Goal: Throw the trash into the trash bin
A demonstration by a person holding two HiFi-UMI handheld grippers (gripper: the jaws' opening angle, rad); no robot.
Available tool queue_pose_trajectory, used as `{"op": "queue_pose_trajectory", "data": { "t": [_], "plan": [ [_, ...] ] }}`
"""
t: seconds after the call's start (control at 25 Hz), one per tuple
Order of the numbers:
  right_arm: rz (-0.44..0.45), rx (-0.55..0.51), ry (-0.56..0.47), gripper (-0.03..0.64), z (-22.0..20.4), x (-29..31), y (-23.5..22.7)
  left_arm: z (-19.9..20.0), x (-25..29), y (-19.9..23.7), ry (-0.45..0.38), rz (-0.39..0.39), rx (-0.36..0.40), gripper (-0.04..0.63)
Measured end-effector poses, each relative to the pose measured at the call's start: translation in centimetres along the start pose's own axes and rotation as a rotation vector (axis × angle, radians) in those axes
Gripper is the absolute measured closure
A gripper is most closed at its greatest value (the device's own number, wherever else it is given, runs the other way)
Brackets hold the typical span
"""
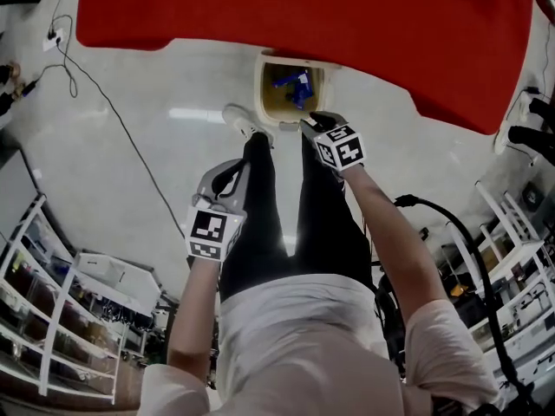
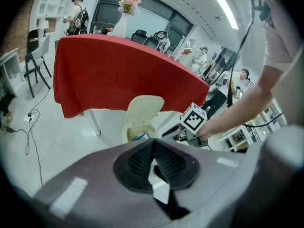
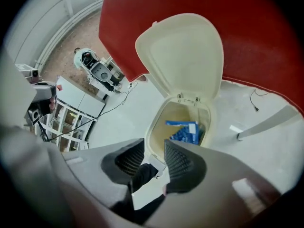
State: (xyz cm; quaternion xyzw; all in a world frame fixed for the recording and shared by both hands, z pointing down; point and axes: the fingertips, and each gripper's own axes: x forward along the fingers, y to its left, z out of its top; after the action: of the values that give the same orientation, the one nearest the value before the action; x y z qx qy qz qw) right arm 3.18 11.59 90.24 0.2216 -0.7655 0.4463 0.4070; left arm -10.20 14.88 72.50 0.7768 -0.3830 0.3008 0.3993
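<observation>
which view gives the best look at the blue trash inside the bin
The right gripper view: it looks down into the open trash bin, blue trash large, unblocked. The head view shows it small; the left gripper view only a sliver above the rim.

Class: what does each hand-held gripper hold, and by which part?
Nothing. The right hand-held gripper is open and empty; the left hand-held gripper is shut on nothing.

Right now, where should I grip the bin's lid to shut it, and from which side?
Grip the lid at its rounded free edge, opposite the hinge on the rear rim of the trash bin. It stands upright and thin, so come down from above with the open right hand-held gripper, one jaw on each face. The red tablecloth behind may leave little room.
</observation>
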Motion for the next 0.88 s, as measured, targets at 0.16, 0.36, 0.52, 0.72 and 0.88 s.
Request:
{"op": "queue_pose_trajectory", "data": {
  "t": [0.16,0.36,0.52,0.72,0.88],
  "plan": [
    [0.002,-0.015,-0.01,0.485,0.7,-1.3,1.3,0.2,-1.2,-0.1,-0.008,0.004,0.004,0.591],
    [0.003,-0.066,-0.025,0.485,2.3,-4.3,2.7,2.1,-2.6,0.1,-0.031,0.019,0.01,0.591],
    [0.002,-0.106,-0.024,0.51,2.4,-7.5,4.8,2.8,-4.9,-0.8,-0.036,0.021,0.016,0.591],
    [-0.029,-0.144,-0.084,0.523,5.4,-11.0,5.2,5.0,-6.7,-0.8,-0.062,0.04,0.056,0.591],
    [-0.044,-0.143,-0.11,0.549,6.2,-14.1,6.2,5.7,-8.0,-1.9,-0.061,0.041,0.073,0.591]
  ]
}}
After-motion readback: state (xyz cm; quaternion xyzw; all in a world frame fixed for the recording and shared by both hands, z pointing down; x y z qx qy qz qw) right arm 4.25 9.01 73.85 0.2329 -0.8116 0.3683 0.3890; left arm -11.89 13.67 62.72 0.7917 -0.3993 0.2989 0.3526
